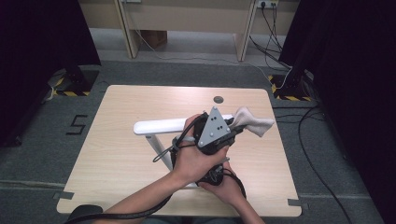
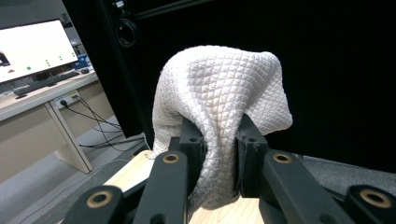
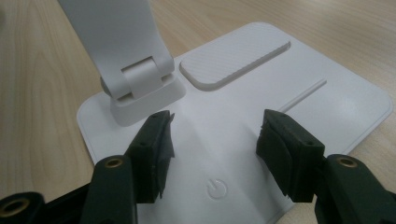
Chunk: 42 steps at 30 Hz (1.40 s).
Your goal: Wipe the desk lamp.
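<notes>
White quilted cloth (image 2: 219, 107) is clamped between the jaws of the left gripper (image 2: 219, 154), bunched and draped over their tips so that a fold hangs down between them toward the pale wooden table (image 1: 116, 154). From the high view the same cloth (image 1: 254, 122) sticks out to the right of the left gripper (image 1: 232, 126), just past the end of the white lamp (image 1: 161, 126) — its long flat head lies level above the table, with the cloth at its right-hand tip. The person's left hand (image 1: 194, 156) wraps the gripper's body under the grey three-cornered plate. The right gripper (image 3: 215, 140) is spread wide and holds nothing; its two black jaws hang just above the lamp's flat white base (image 3: 289, 93), one close beside the hinge (image 3: 140, 79) of the upright arm, with the round power mark (image 3: 216, 189) between them. Whether the jaw tips touch the base cannot be told. The right hand (image 1: 224, 184) sits low near the table's front edge, partly under the left forearm.
</notes>
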{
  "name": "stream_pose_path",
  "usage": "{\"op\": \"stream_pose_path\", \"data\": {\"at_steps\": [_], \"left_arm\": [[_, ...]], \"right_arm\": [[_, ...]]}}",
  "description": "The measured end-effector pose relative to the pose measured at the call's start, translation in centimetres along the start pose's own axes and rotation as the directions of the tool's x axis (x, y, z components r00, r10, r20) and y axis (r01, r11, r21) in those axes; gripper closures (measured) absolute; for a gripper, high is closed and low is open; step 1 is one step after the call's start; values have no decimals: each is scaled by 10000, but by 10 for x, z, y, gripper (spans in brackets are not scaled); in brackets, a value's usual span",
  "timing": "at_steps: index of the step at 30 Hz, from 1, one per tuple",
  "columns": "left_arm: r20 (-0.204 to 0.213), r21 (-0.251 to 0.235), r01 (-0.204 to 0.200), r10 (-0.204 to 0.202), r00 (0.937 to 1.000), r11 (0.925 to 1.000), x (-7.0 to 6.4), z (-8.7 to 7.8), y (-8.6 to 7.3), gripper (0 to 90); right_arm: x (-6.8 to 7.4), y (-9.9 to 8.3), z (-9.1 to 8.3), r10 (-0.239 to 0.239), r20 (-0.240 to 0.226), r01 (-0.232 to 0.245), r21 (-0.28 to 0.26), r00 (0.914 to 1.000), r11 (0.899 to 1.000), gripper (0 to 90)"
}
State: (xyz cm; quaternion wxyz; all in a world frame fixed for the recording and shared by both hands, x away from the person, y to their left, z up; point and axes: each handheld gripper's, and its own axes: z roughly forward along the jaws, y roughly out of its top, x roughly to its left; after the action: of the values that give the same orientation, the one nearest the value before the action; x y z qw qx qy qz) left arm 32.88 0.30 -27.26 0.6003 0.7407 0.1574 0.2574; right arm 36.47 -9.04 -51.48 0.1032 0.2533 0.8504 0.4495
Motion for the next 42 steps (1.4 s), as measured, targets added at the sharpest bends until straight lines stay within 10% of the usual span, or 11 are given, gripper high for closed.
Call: {"op": "stream_pose_path", "data": {"at_steps": [42], "left_arm": [[-472, 412, 151, -132, 9988, 9990, 10, 1, 10, 772]], "right_arm": [[0, 0, 0, -63, 10, 63, -5, 10000, 10000, 439]]}}
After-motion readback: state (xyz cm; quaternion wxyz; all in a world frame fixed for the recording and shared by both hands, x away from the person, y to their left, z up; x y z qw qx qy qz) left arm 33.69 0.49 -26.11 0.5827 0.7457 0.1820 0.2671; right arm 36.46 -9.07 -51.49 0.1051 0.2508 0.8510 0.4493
